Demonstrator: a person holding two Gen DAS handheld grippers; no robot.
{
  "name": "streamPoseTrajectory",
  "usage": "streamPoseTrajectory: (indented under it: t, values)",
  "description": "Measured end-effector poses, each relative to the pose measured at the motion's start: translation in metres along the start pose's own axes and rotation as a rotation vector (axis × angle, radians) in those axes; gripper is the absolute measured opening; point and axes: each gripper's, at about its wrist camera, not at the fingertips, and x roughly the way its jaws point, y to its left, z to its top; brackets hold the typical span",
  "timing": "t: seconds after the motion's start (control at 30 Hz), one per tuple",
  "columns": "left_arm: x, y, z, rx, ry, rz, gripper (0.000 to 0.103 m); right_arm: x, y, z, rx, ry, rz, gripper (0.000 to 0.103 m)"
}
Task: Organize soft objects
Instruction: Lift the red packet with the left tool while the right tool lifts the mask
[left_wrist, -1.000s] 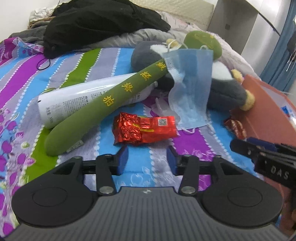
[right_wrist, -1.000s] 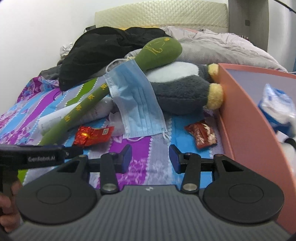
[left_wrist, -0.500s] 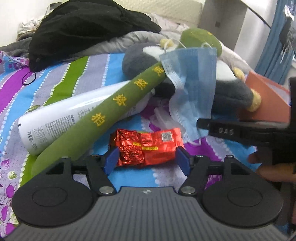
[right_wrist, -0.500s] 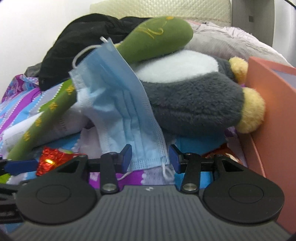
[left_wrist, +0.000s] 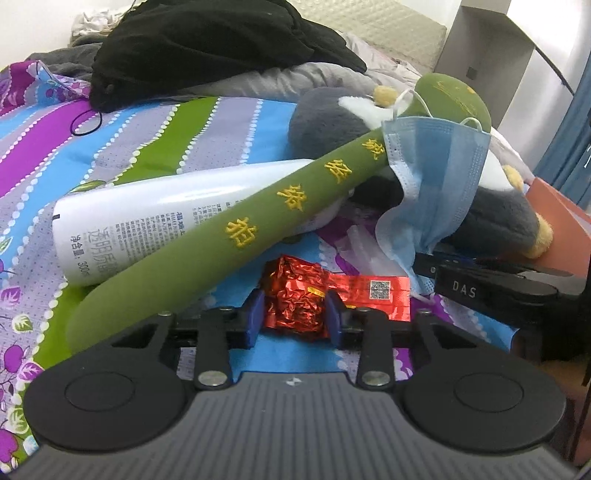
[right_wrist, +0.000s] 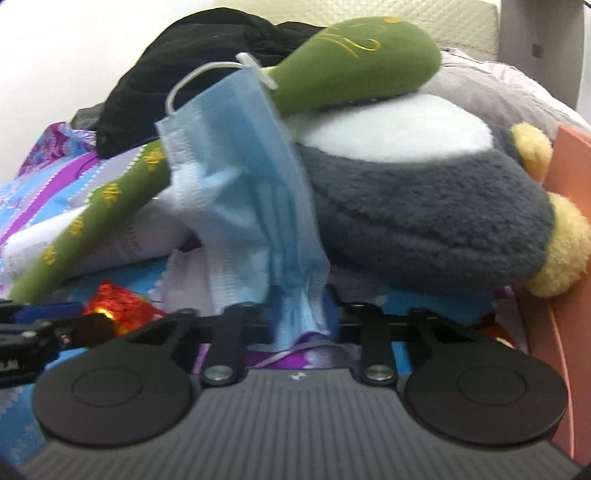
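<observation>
Left wrist view: crinkled red foil packet (left_wrist: 295, 301) is pinched by left gripper (left_wrist: 291, 317); pleated blue face mask (right_wrist: 255, 206), beside it, is clamped by right gripper (right_wrist: 297, 317); nothing is sorted yet.

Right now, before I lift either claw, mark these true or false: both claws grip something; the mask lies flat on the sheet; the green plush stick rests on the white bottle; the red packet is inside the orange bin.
1. Both claws grip something. True: the left claw is closed on the red foil packet, and the right claw pinches the bottom of the blue face mask.
2. The mask lies flat on the sheet. False: it hangs from the green plush stick.
3. The stick rests on the white bottle. True.
4. The packet is inside the orange bin. False: it is on the striped bedsheet.
</observation>
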Motion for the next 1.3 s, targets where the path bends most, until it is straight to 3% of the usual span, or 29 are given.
streamPoseTrajectory:
  t: [0.03,0.13,0.63,1.3]
  values:
    - [-0.001,0.0,0.0,0.003,0.001,-0.001,0.04,-0.003,0.004,0.0,-0.001,-0.002,0.002,0.01]
    - [-0.006,-0.001,-0.002,0.01,0.003,0.002,0.039,-0.011,0.008,0.002,0.007,-0.009,-0.009,0.007]
    - [-0.063,-0.006,-0.027,-0.005,0.019,-0.026,0.039,-0.092,0.004,-0.015,0.047,-0.027,-0.054,0.006]
    - [-0.139,-0.021,-0.087,0.004,0.098,-0.065,0.039,-0.199,0.006,-0.1,0.196,0.096,-0.034,0.006]
